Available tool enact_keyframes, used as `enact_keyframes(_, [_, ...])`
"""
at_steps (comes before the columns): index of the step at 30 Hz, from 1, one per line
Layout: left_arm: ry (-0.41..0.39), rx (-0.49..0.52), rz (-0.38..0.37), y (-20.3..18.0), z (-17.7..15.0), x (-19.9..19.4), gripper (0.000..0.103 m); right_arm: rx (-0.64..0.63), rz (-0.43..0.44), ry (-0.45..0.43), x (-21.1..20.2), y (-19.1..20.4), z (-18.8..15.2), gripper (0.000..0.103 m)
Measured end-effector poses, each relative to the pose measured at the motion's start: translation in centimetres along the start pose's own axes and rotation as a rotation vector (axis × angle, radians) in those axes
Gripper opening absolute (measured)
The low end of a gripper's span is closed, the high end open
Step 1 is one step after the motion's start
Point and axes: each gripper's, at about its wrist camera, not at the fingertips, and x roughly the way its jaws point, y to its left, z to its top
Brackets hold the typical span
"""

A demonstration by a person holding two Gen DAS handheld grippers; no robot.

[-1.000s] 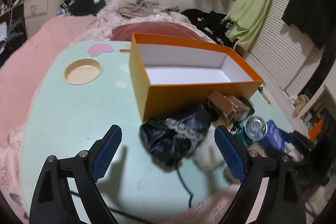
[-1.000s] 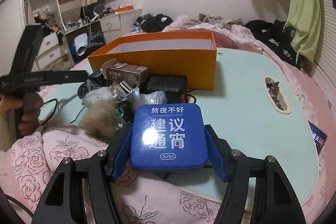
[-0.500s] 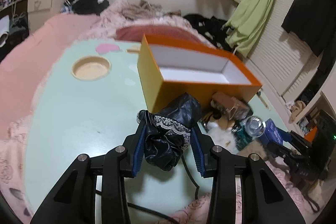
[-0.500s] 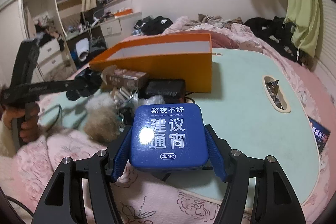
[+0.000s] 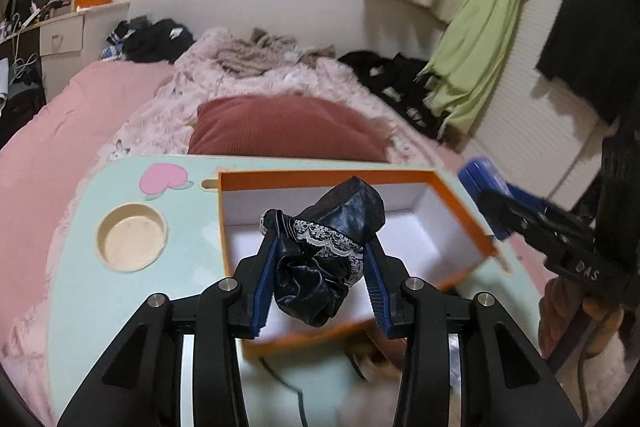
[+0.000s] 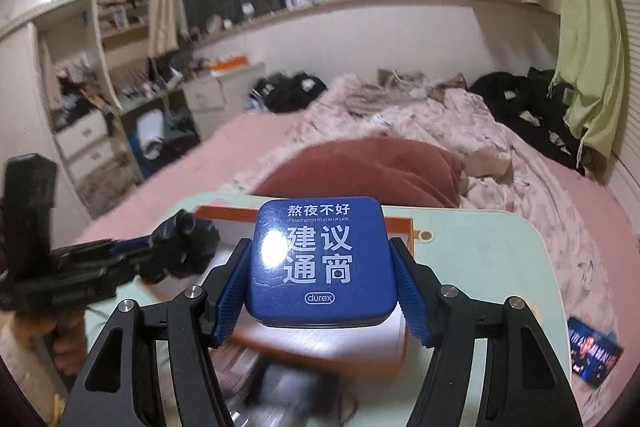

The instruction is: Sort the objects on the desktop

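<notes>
Left wrist: tool point(image 5: 320, 263) grips black cloth point(image 5: 328, 255).

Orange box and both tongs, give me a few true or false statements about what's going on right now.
1. The left tongs grip a black lace-trimmed cloth. True.
2. The right tongs are empty. False: they hold a blue tin.
3. The orange box already has items inside. False: the white inside that shows is bare.
4. The cloth hangs over the box's opening in the left wrist view. True.
5. The round recess in the table holds a cup. False: nothing is in it.
</notes>
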Motion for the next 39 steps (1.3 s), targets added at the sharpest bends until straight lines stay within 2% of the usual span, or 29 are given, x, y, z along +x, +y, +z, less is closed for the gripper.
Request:
enact_keyframes(2, [0.033,0.022,0.046,0.2,0.0,2.2,0.054,0.032,0.003,0.079,2.8,-0.6,-0.4,0.067])
enact_keyframes(3, [0.01,0.054,0.075,0.0,-0.1,2.3,0.057,0.035,0.003,0.099,3.3,-0.7,-0.8,0.067])
enact_keyframes(4, [-0.001,0.081,0.101,-0.4,-0.3,2.4,0.061,0.007,-0.004,0.067,2.9,-0.3,-0.9,0.068])
enact_keyframes(6, [0.004,0.109,0.11,-0.8,-0.4,2.5,0.066,-0.01,0.004,0.075,2.5,0.2,-1.1,0.077])
enact_keyframes(8, [0.003,0.115,0.093,-1.1,-0.5,2.3,0.072,-0.013,0.002,0.068,2.0,0.5,-1.5,0.079])
enact_keyframes(10, [-0.004,0.103,0.086,-1.0,-0.4,2.3,0.072,-0.01,0.01,0.06,1.9,0.4,-1.6,0.079])
enact_keyframes(13, [-0.01,0.044,0.038,-0.4,-0.1,1.7,0.072,0.054,0.021,0.032,1.2,-0.4,-1.4,0.079])
enact_keyframes(16, [-0.062,-0.019,-0.017,0.4,0.1,-0.4,0.072,0.092,0.037,-0.062,-1.9,-0.9,-1.1,0.079])
enact_keyframes(18, [-0.08,-0.035,-0.024,0.6,-0.1,-2.0,0.074,0.075,0.026,-0.084,-3.6,-0.5,-1.3,0.082])
enact_keyframes(20, [-0.075,-0.032,-0.034,0.6,-0.8,-3.8,0.082,0.034,0.006,-0.084,-5.5,0.2,-2.2,0.085])
enact_keyframes(23, [-0.042,-0.007,-0.041,0.6,-2.7,-5.7,0.082,-0.019,0.003,-0.028,-7.1,0.8,-5.2,0.085])
enact_keyframes(26, [0.028,0.053,-0.039,0.8,-5.9,-6.8,0.082,-0.019,0.001,0.049,-7.6,0.4,-8.7,0.085])
enact_keyframes(29, [0.091,0.127,0.021,1.0,-9.0,-6.2,0.082,0.017,-0.012,0.098,-7.9,-0.5,-11.5,0.085])
enact_keyframes(32, [0.164,0.121,0.048,1.7,-10.8,-4.9,0.082,0.02,-0.038,0.165,-7.3,-0.9,-13.3,0.085])
enact_keyframes(34, [0.138,0.141,0.078,1.3,-11.5,-4.6,0.085,-0.037,-0.083,0.178,-6.7,-0.2,-14.4,0.086])
enact_keyframes(36, [0.147,0.222,0.147,-0.2,-12.0,-3.8,0.092,-0.092,-0.128,0.165,-6.2,0.7,-15.0,0.091])
enact_keyframes(37, [0.144,0.237,0.148,-0.6,-12.1,-3.6,0.097,-0.086,-0.129,0.165,-6.1,0.6,-15.0,0.092])
enact_keyframes(39, [0.149,0.229,0.139,-0.6,-12.1,-3.4,0.101,-0.064,-0.143,0.168,-5.9,0.0,-15.1,0.101])
